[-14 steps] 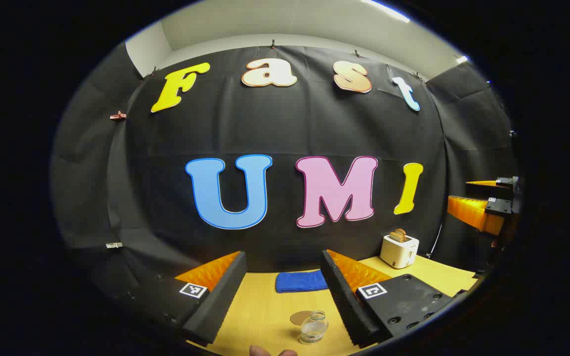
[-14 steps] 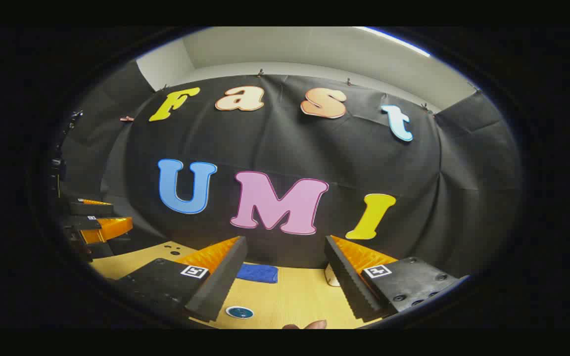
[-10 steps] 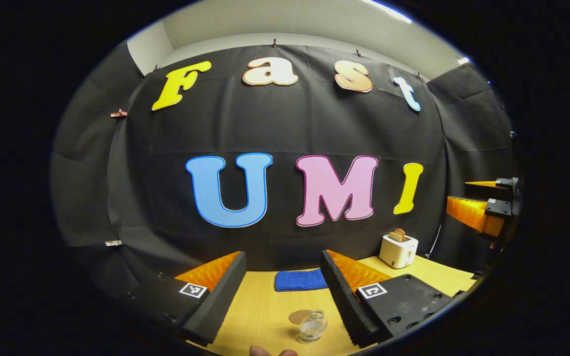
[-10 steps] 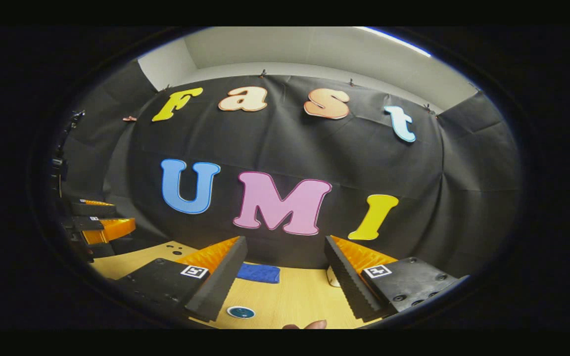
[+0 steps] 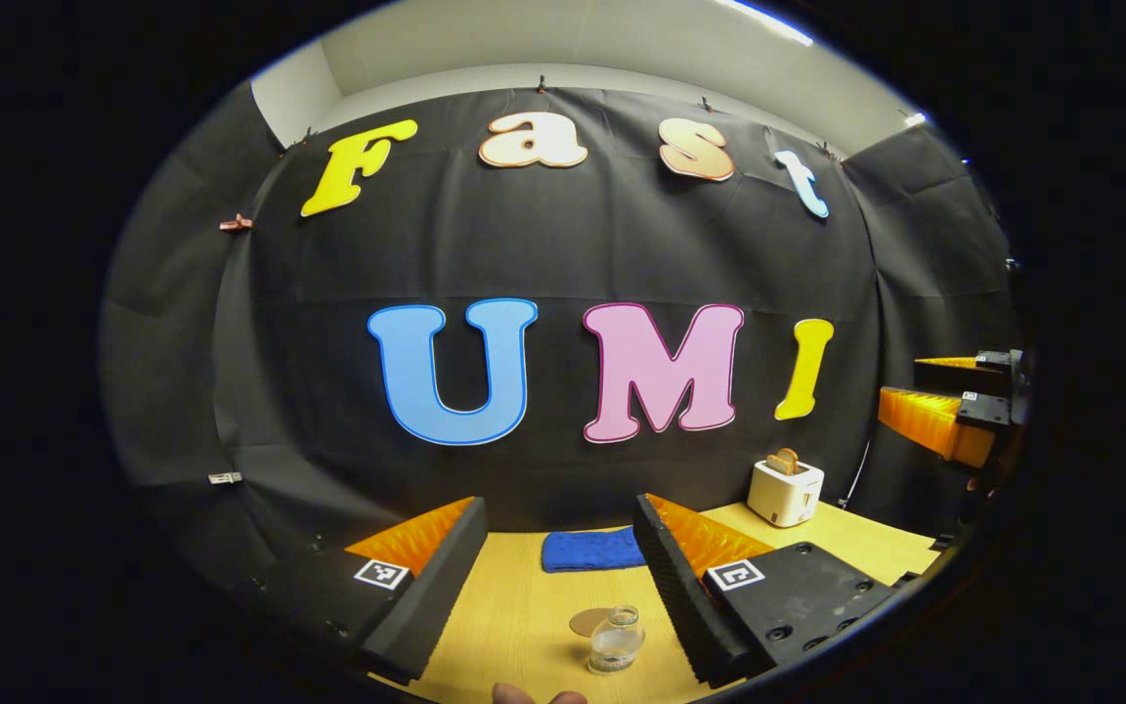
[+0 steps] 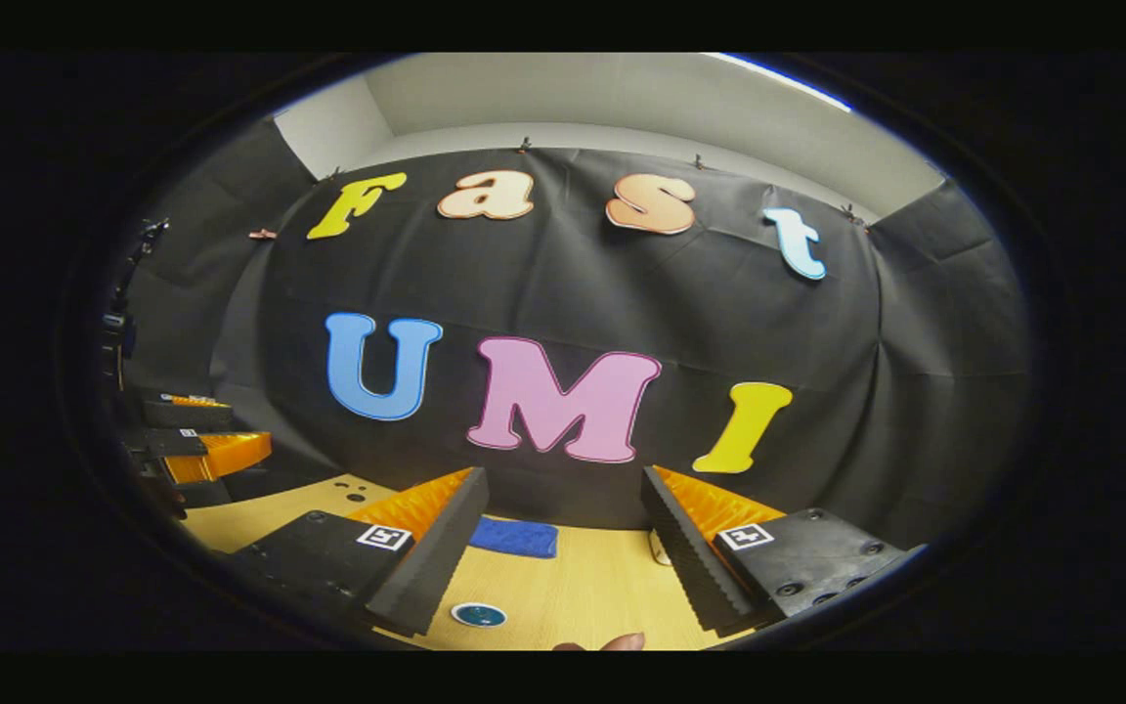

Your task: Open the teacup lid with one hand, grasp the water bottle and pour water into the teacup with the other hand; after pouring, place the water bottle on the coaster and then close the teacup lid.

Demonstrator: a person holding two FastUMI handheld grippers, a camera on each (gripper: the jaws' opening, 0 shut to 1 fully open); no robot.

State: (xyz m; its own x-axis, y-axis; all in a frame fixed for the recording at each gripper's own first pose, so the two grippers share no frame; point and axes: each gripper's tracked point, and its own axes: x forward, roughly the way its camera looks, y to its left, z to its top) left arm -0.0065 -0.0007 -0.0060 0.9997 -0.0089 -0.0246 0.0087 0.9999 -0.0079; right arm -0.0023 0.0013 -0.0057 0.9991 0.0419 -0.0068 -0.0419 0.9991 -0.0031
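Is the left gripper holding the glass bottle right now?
No, the left gripper is open and raised, with the glass bottle standing untouched on the table.

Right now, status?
Left gripper open, empty. Right gripper open, empty. Water bottle upright on table, untouched, ahead of left fingers.

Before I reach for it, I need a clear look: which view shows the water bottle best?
The left gripper view: the water bottle stands whole and upright on the table, between that gripper's open fingers. In the right gripper view I cannot make it out.
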